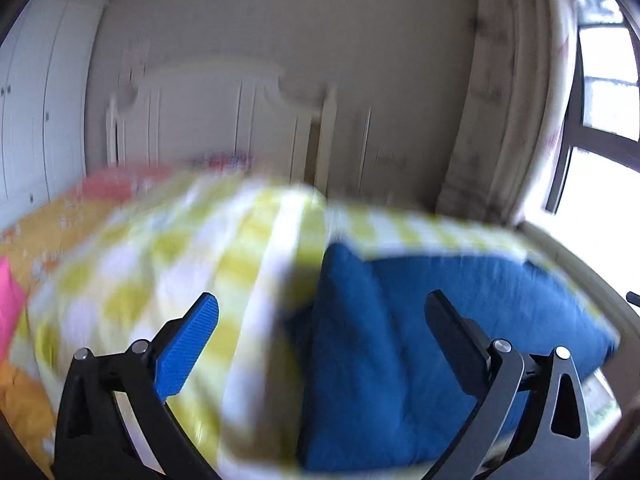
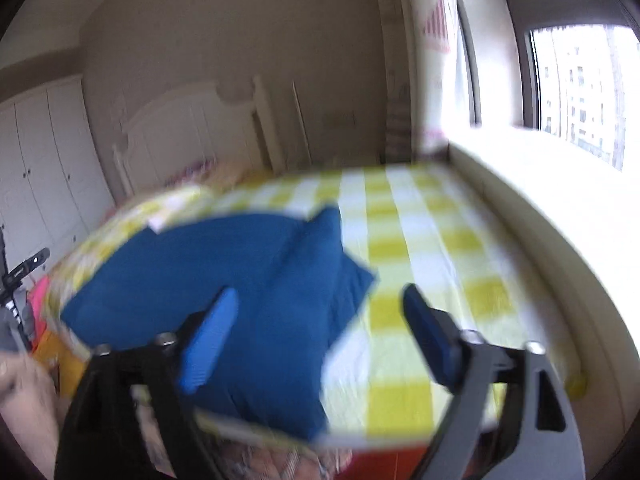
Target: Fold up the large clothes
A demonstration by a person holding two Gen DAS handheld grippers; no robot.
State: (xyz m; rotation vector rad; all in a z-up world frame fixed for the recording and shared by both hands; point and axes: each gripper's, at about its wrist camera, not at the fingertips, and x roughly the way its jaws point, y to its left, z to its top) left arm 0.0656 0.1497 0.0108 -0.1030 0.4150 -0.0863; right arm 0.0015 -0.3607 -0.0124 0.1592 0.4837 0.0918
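Spread fingers (image 1: 204, 332) above blue garment (image 1: 400, 360), checked bedspread (image 2: 420, 248).

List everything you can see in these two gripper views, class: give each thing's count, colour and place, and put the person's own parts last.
Garment: one, blue, lying on the checked cover.
Checked cover: one, yellow and white, spread over the bed.
Headboard: one, white, against the far wall.
Wardrobe: one, white, left of the bed.
Window: one, dark-framed, right of the bed.
Curtain: one, pale, beside the window.
Left gripper: one, black with blue pads, open above the garment.
Right gripper: one, black with blue pads, open above the garment.
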